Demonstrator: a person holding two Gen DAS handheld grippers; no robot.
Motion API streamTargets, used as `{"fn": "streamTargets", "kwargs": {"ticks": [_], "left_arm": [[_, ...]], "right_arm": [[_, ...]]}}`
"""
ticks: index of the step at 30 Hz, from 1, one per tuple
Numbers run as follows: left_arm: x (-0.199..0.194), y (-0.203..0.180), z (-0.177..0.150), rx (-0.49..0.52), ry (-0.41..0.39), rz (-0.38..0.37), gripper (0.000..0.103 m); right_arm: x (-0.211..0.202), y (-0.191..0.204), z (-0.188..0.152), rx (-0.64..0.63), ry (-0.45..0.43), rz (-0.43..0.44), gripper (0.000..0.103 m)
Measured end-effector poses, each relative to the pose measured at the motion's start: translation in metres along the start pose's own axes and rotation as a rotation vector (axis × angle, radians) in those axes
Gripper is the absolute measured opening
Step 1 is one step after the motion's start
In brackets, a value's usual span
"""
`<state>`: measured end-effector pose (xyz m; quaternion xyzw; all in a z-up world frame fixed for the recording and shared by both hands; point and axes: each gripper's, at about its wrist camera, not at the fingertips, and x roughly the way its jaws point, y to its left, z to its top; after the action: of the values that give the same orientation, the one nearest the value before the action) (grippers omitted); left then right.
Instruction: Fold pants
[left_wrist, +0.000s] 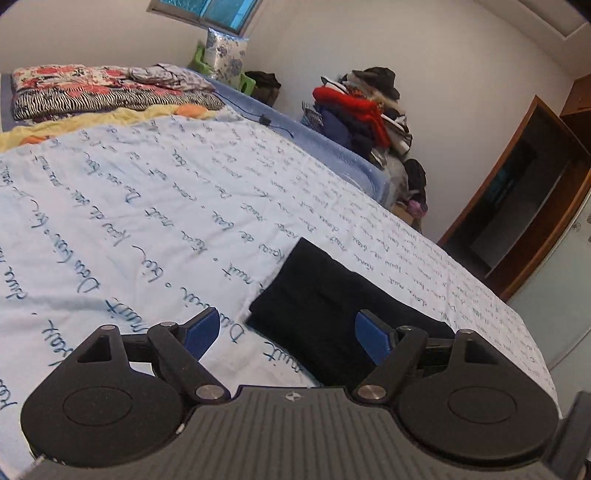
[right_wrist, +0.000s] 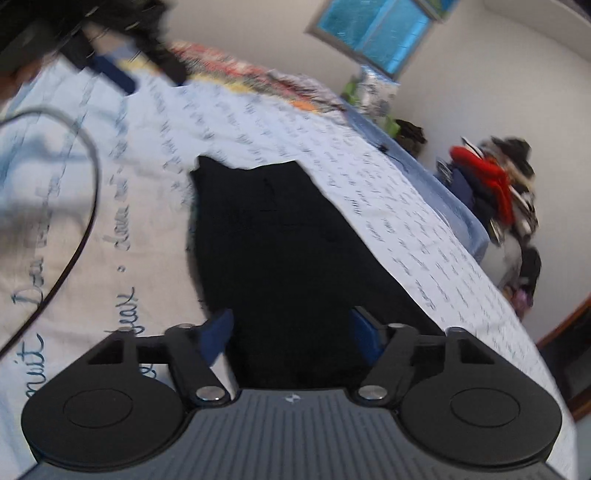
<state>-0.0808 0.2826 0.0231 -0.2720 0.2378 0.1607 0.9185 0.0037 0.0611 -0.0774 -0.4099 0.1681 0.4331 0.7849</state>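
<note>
The black pants (left_wrist: 332, 306) lie folded into a flat rectangle on the pale blue bed sheet with script print (left_wrist: 147, 206). My left gripper (left_wrist: 288, 332) is open and empty, above the near left edge of the pants. In the right wrist view the pants (right_wrist: 280, 251) fill the middle, and my right gripper (right_wrist: 291, 332) is open and empty just over their near end. The left gripper (right_wrist: 110, 70) also shows blurred at the top left of the right wrist view.
Folded patterned blankets (left_wrist: 92, 92) and a floral pillow (left_wrist: 225, 55) lie at the head of the bed. A heap of clothes (left_wrist: 362, 110) stands beside the bed by the wall. A wooden door frame (left_wrist: 517, 192) is at the right. A black cable (right_wrist: 74, 206) loops over the sheet.
</note>
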Motion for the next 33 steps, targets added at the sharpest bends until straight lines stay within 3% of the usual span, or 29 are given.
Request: {"fn": "streamTargets", "kwargs": {"ticks": [5, 17, 24, 26, 28, 29, 33], "left_arm": [[-0.004, 0.004, 0.004, -0.004, -0.022, -0.005, 0.082], [0.005, 0.016, 0.004, -0.054, 0.007, -0.013, 0.083], [0.000, 0.027, 0.007, -0.084, -0.001, 0.011, 0.084], [0.000, 0.029, 0.007, -0.089, 0.000, 0.016, 0.085], [0.003, 0.030, 0.006, -0.093, 0.013, 0.018, 0.085], [0.004, 0.031, 0.006, -0.098, 0.020, 0.017, 0.085], [0.011, 0.039, 0.006, -0.139, 0.046, -0.005, 0.086]], "right_arm": [[0.012, 0.024, 0.003, -0.094, 0.001, 0.000, 0.068], [0.061, 0.061, 0.044, -0.234, -0.109, -0.230, 0.069], [0.093, 0.063, 0.077, -0.262, -0.126, -0.223, 0.066], [0.099, 0.059, 0.080, -0.244, -0.123, -0.194, 0.061], [0.102, 0.057, 0.080, -0.217, -0.126, -0.171, 0.048], [0.104, 0.057, 0.079, -0.188, -0.116, -0.141, 0.028], [0.096, 0.050, 0.073, -0.049, -0.160, -0.142, 0.011]]}}
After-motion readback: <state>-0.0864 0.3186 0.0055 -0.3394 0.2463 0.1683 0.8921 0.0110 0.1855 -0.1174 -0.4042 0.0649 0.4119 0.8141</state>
